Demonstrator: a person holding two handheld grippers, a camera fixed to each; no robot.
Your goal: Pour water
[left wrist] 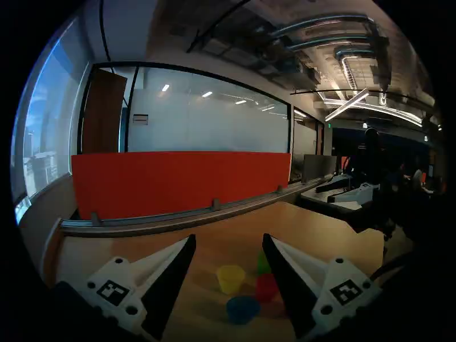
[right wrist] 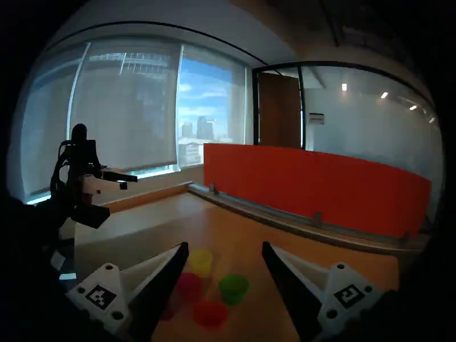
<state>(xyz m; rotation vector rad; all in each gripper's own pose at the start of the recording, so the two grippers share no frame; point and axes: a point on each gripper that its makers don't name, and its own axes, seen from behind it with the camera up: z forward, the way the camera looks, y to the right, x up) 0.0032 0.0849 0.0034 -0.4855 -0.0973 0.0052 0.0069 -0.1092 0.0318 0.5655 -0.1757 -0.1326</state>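
The left gripper (left wrist: 228, 238) is held level above the table (left wrist: 325, 228), aimed toward the far edge. Its two fingers (left wrist: 171, 273) stand wide apart, white on the outside and dark on the inner faces, each carrying a square black-and-white marker near its base, and neither presses on anything. The right gripper (right wrist: 224, 246) is in the same pose, raised over the table with its fingers (right wrist: 296, 279) spread wide and gripping nothing.
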